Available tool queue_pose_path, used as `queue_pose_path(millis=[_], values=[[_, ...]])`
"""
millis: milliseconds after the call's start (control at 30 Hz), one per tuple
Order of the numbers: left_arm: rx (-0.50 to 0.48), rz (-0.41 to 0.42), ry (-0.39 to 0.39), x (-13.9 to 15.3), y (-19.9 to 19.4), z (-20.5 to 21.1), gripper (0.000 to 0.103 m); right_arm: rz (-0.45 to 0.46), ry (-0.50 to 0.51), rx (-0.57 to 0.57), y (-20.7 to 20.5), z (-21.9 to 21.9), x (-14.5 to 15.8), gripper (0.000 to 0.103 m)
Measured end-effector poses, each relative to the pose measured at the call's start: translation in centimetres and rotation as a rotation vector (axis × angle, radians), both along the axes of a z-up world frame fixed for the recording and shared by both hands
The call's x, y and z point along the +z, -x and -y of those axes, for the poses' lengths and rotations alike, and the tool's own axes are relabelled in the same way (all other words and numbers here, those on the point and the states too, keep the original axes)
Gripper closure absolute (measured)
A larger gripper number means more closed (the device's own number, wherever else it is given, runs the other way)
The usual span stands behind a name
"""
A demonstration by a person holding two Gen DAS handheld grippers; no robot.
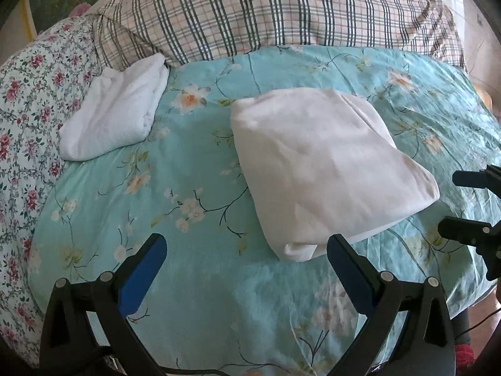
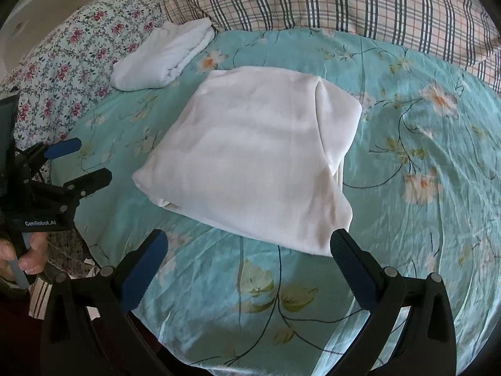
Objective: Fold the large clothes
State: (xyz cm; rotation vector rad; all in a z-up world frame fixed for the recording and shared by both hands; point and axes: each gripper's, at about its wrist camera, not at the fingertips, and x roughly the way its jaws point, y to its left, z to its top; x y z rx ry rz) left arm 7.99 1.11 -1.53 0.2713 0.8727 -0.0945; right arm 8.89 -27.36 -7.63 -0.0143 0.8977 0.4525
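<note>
Two folded white pieces lie on the bed (image 1: 219, 297), which has a turquoise cover with a flower print. The bigger one, a folded white garment (image 1: 325, 169), sits near the centre of the left wrist frame, a little to the right; in the right wrist view it fills the middle of the picture (image 2: 250, 150). It is folded into a thick, almost square packet and lies flat on the cover.

A smaller folded white towel (image 1: 116, 112) rests in the upper left of the frame, touching the edge of a plaid pillow (image 1: 266, 9) and a quilt with small red flowers (image 1: 28, 100).

Neither gripper holds anything. The left gripper (image 1: 247, 247) has its blue-padded fingers spread wide, and its right finger tip is just beside the near corner of the garment. The right gripper (image 2: 249, 244) is also spread wide, with its right finger tip at the near edge of the garment; I cannot tell if it touches. At the lower left of the right wrist frame, a hand (image 2: 22, 257) grips the handle of the left gripper.
</note>
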Motion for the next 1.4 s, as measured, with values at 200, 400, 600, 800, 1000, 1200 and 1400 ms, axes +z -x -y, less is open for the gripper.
queue_pose_path(millis=[200, 400, 600, 800, 1000, 1200, 1400], values=[[0.002, -0.007, 0.006, 0.0, -0.1, 0.2, 0.001, 0.014, 0.000, 0.004, -0.3, -0.1, 0.7, 0.000], [0.005, -0.007, 0.020, 0.3, 0.0, 0.1, 0.001, 0.018, 0.005, 0.009, -0.4, -0.2, 1.0, 0.000], [0.004, -0.006, 0.027, 0.5, 0.4, 0.1, 0.001, 0.019, 0.009, 0.020, 0.3, -0.4, 1.2, 0.000], [0.007, -0.010, 0.032, 0.6, 1.0, 0.4, 0.001, 0.017, 0.011, 0.021, 0.7, -0.5, 1.2, 0.000], [0.005, -0.017, 0.043, 0.6, 1.2, 0.5, 0.001, 0.016, 0.012, 0.020, 0.8, -0.5, 1.1, 0.000], [0.005, -0.019, 0.054, 0.5, 1.1, 0.4, 0.001, 0.016, 0.012, 0.019, 0.9, -0.4, 1.0, 0.000], [0.015, -0.021, 0.065, 0.6, 1.1, 0.2, 0.001, 0.017, 0.010, 0.022, 1.0, -0.4, 1.0, 0.000]])
